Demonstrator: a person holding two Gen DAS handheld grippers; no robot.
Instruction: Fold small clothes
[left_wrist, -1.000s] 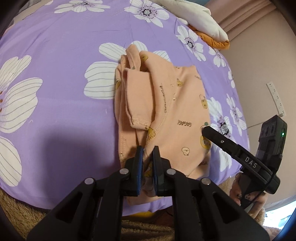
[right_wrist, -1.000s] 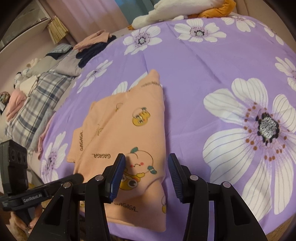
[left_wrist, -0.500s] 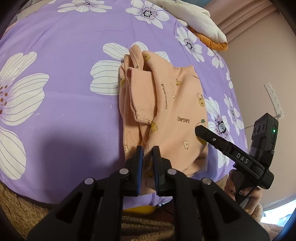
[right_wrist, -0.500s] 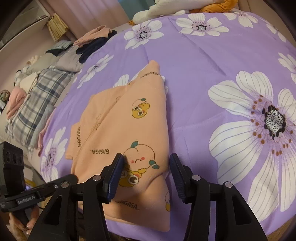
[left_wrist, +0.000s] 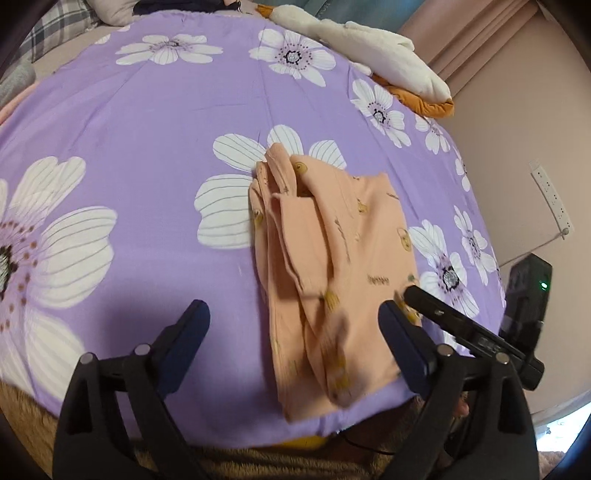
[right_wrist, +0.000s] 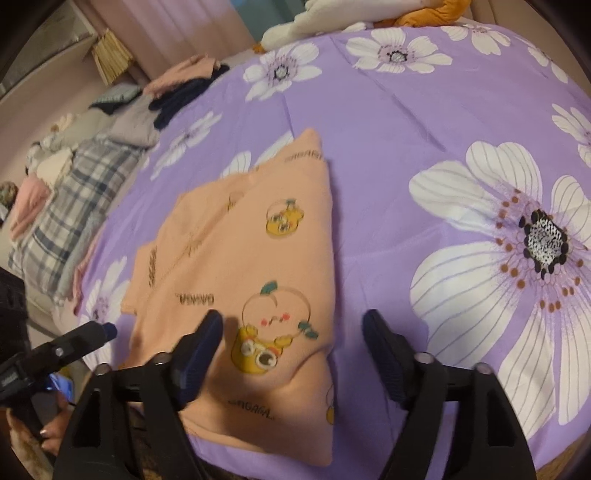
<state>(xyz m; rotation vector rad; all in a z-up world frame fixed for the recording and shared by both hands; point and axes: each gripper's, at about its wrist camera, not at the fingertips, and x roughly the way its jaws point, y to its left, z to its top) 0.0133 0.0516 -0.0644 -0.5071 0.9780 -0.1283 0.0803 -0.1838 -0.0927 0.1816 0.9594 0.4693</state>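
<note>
Both my hand-held grippers, left (left_wrist: 293, 334) and right (right_wrist: 291, 343), were opening, nothing pinched; the folded peach top (left_wrist: 332, 266) lay on the bed (left_wrist: 147, 122). Release step, I'd say; next probably another fold.

A home bedroom: flowered purple bedsheet (left_wrist: 147, 122), plaid bedding (right_wrist: 70, 195) (clothes piled beyond), pink curtains (left_wrist: 476, 40).

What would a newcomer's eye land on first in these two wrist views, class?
Probably the peach garment, folded with cartoon prints, lying near the front edge of the purple flowered bedspread. Then the left gripper and right gripper, jaws opening above its near edge, gripping nothing.
</note>
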